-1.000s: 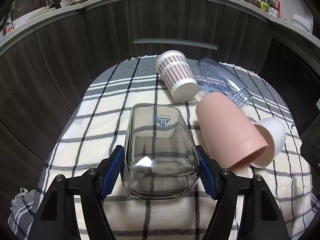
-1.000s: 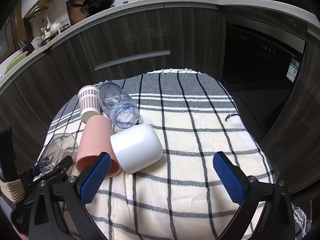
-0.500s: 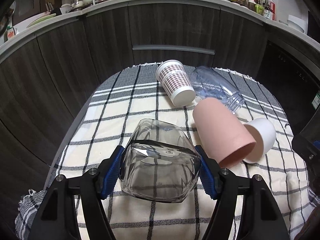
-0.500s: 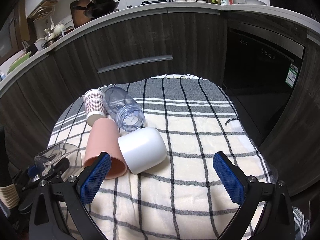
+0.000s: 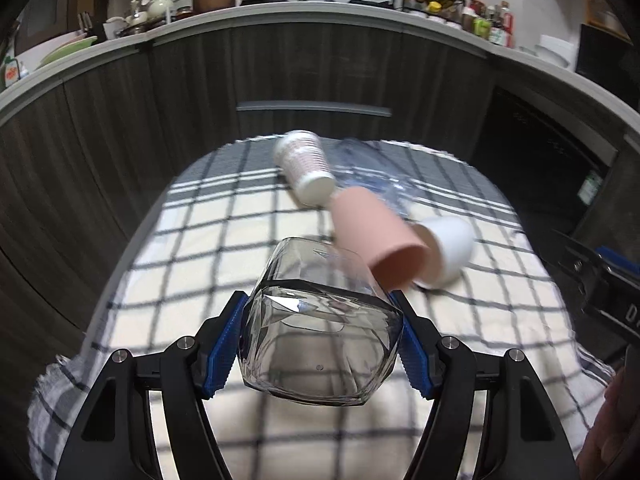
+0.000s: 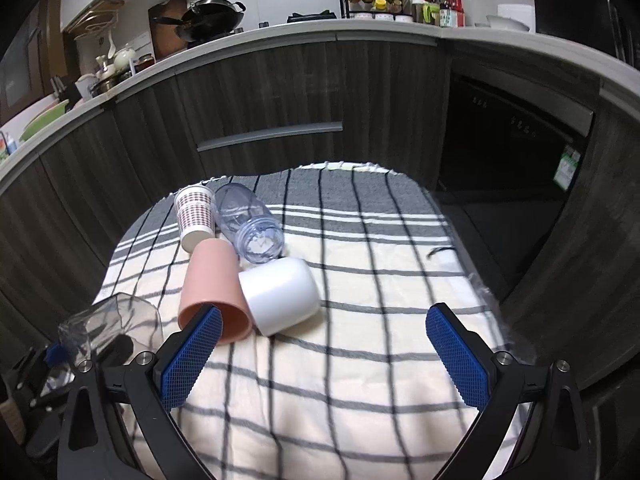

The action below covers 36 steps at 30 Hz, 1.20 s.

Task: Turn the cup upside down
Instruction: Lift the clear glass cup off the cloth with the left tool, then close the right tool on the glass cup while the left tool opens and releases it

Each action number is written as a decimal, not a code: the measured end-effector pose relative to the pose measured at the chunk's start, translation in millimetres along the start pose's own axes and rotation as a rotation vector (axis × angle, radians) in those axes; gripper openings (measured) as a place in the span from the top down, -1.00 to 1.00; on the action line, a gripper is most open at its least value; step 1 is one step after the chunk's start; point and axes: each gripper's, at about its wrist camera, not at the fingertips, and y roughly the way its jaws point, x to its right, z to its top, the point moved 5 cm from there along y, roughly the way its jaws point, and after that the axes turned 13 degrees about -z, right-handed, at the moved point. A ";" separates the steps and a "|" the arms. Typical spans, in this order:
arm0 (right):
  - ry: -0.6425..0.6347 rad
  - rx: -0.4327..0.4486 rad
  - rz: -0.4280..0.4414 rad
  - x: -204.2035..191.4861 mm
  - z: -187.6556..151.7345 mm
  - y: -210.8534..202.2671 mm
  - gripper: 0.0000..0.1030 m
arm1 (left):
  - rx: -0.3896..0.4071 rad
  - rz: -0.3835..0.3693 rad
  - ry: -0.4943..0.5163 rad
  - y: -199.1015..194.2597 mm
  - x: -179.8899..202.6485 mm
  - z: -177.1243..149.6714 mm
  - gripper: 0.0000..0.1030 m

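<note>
My left gripper is shut on a clear glass cup and holds it lifted above the checked cloth, tilted, its thick base toward the camera and its mouth pointing away. The same glass shows at the lower left of the right wrist view, in the left gripper. My right gripper is open and empty above the near part of the cloth.
On the checked cloth lie a pink cup, a white cup, a clear blue bottle and a patterned paper cup, all on their sides at the left. Dark cabinets stand behind.
My left gripper has lifted the glass off the cloth and drawn back, tipping its base up toward the camera. My right gripper has risen and pulled back slightly, still open.
</note>
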 end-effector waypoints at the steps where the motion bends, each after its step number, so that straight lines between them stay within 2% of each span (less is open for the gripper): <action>1: -0.004 0.002 -0.007 4.6 -0.6 -3.3 -0.99 | 0.000 -0.015 0.000 -1.0 7.5 -2.6 -0.34; 8: -0.023 -0.025 -0.080 51.1 -21.1 -23.9 -0.99 | 0.014 -0.123 0.007 -2.0 51.6 -27.2 -0.34; 12: -0.037 -0.039 -0.111 66.7 -34.3 -29.8 -0.99 | -0.079 -0.151 -0.001 9.9 58.6 -51.5 -0.34; 17: -0.035 -0.063 -0.105 72.1 -43.5 -32.5 -0.99 | -0.168 -0.156 -0.010 9.4 58.5 -80.4 -0.32; 19: -0.044 -0.065 -0.102 69.4 -45.9 -34.6 -0.99 | -0.226 -0.163 -0.023 13.5 58.4 -94.6 -0.31; 26: -0.076 -0.057 -0.100 61.7 -49.7 -44.5 -0.99 | -0.250 -0.147 0.000 14.1 61.2 -100.1 -0.32; 29: -0.076 -0.057 -0.103 62.2 -49.1 -48.4 -0.99 | -0.229 -0.150 0.006 4.2 60.9 -95.9 -0.60; 33: -0.068 -0.045 -0.097 59.6 -45.5 -59.6 -0.99 | -0.191 -0.168 0.036 -16.8 64.8 -87.3 -0.68; 36: -0.061 -0.021 -0.086 52.7 -41.5 -73.7 -0.99 | -0.129 -0.154 0.056 -40.9 59.2 -74.3 -0.76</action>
